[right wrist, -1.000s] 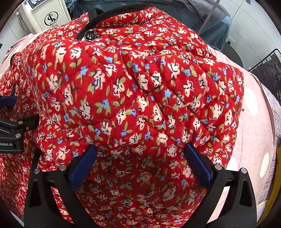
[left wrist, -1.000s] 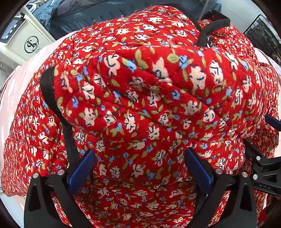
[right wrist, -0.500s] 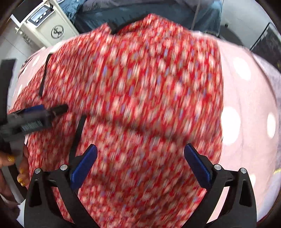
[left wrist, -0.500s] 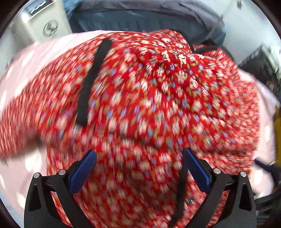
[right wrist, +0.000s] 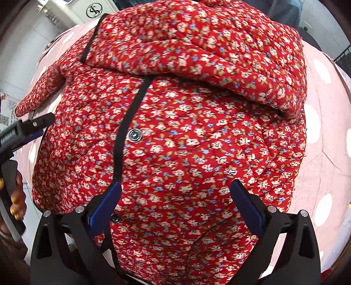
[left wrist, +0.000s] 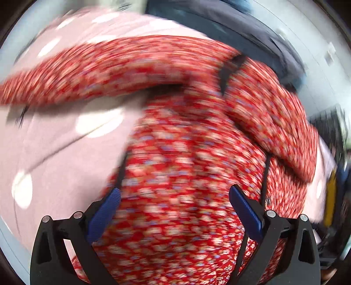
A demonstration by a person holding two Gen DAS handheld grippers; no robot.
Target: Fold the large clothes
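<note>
A red quilted jacket with small white and blue flowers (right wrist: 186,136) lies on a pink cloth with white dots (right wrist: 324,136). It has black trim (right wrist: 129,122) and a metal snap (right wrist: 135,135), and one part is folded across its top (right wrist: 197,50). My right gripper (right wrist: 175,203) is open above the jacket's near part, holding nothing. My left gripper (left wrist: 174,208) is open over the jacket (left wrist: 186,175); that view is blurred, and a sleeve (left wrist: 87,74) stretches to the left. The left gripper also shows at the left edge of the right wrist view (right wrist: 26,129).
A white appliance with a round logo (right wrist: 94,11) stands behind the table at the far left. A dark garment (left wrist: 241,28) lies beyond the jacket. A black wire rack (left wrist: 329,122) and something yellow (left wrist: 330,197) are at the right.
Both grippers have pulled back from the jacket, which now lies lower and flatter on the pink cloth with its top part folded over. The left view swung left and is blurred.
</note>
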